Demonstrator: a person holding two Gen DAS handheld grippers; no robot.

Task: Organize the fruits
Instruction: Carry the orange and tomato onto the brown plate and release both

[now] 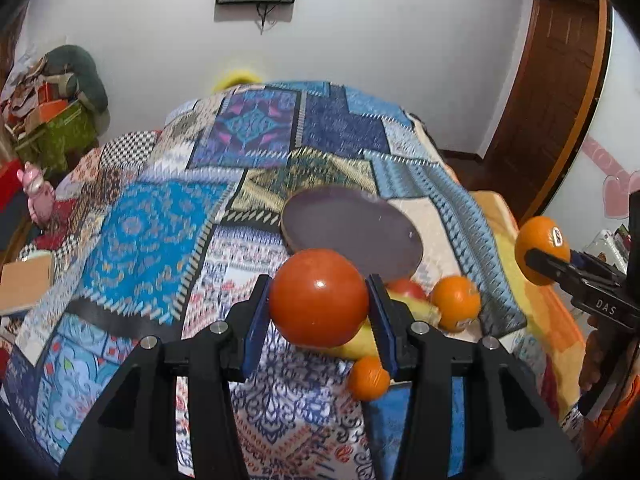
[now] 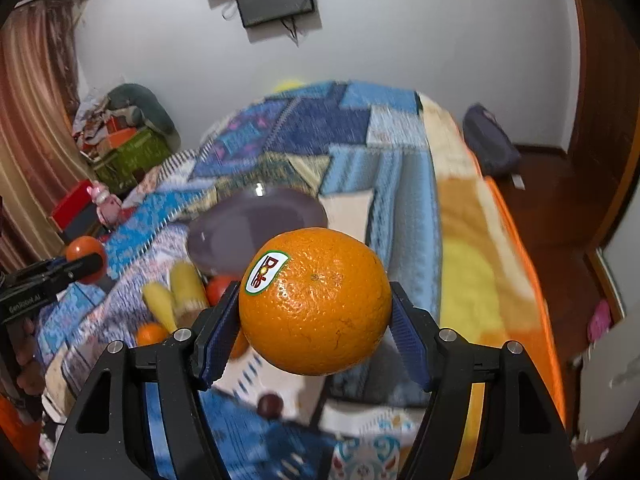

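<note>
The plate [image 1: 352,228] on the bed holds nothing yet; left gripper [image 1: 319,298] clamps a tomato [image 1: 318,298], right gripper [image 2: 315,308] an orange [image 2: 316,308] (other fruit lies loose).

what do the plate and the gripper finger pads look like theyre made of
Plate: probably glazed ceramic or melamine, smooth dull purple with a small glint on it; the look cannot settle which. Finger pads of the right gripper: blue, finely ribbed, likely rubber or soft plastic, set on matte black hard plastic bodies.
</note>
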